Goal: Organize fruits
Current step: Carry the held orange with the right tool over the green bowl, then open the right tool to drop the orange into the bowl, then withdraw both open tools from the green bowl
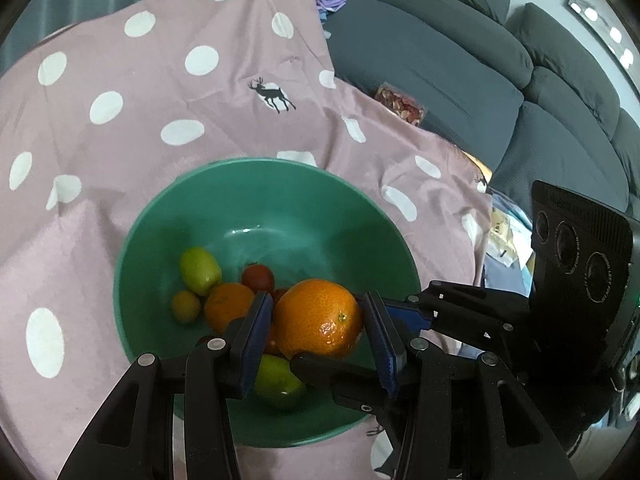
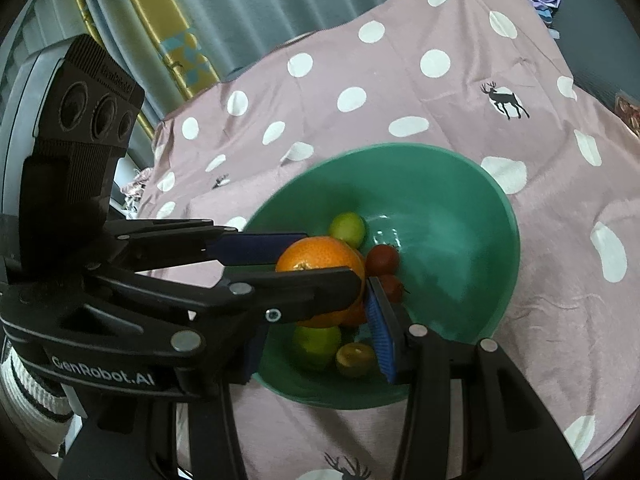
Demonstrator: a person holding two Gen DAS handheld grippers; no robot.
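dimpled round orange (image 1: 320, 318) clamped by both fingers pairs, apparently, over glossy green bowl (image 1: 280, 192), soft dotted cloth (image 1: 120, 140)

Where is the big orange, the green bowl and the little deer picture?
big orange (image 1: 320, 316), left wrist view, its dimpled front skin.
green bowl (image 1: 280, 196), left wrist view, far inner wall.
deer picture (image 2: 505, 101), right wrist view, the deer's body.

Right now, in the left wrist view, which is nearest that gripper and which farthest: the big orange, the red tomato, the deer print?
1. Big orange: between the left gripper's pads, over the green bowl.
2. Red tomato: just beyond, deeper in the bowl, left of the orange.
3. Deer print: far up the cloth, well past the bowl's rim.
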